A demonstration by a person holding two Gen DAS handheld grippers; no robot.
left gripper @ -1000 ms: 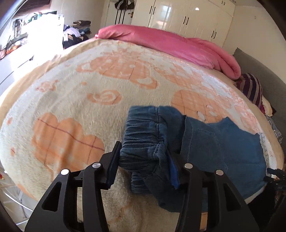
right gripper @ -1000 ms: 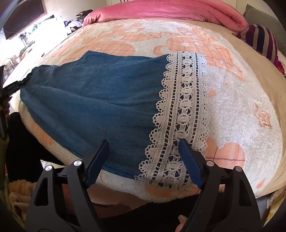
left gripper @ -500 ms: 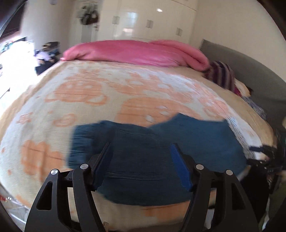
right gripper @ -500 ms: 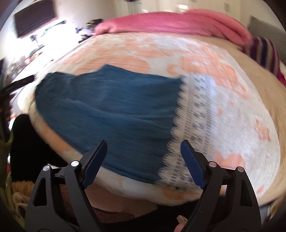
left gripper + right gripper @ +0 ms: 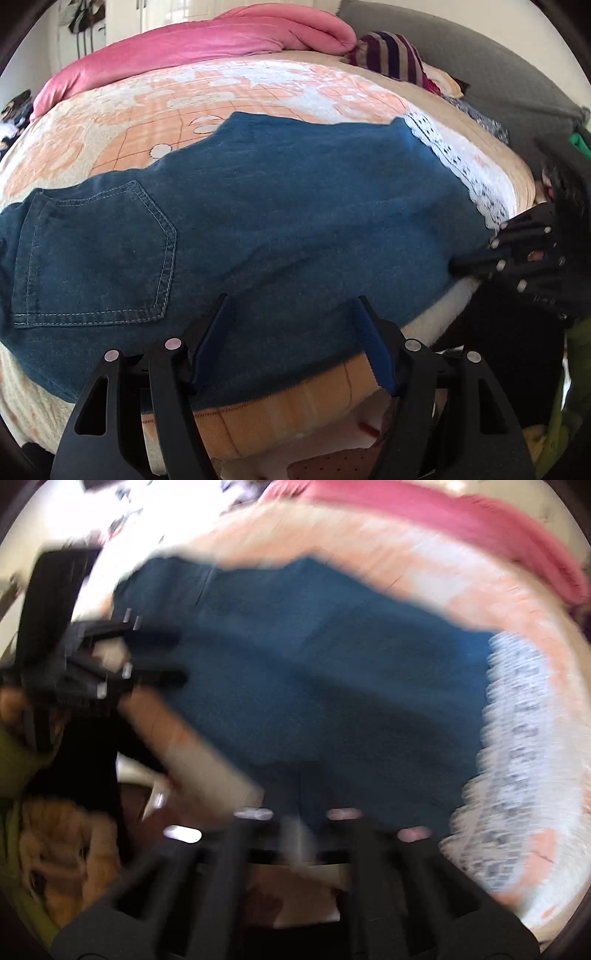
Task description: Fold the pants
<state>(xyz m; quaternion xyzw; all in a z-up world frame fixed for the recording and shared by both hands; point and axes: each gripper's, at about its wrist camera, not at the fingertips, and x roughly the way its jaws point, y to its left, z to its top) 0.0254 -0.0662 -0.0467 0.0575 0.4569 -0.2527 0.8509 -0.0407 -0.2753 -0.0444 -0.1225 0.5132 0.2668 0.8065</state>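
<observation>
Pants [image 5: 280,221] lie flat along the bed [image 5: 258,88] edge, ready to fold. Your left gripper [image 5: 291,343] hangs spread and empty at the near hem; right gripper [image 5: 476,264] looks pinched there, but blur means I can't tell.

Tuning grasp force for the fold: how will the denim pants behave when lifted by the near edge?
The pants will probably drape limply: they follow the blanket's curve. The pocket end, with its stitched double layer, is likely heavier and will lag. The lace hem looks openwork and may snag on a finger.
</observation>
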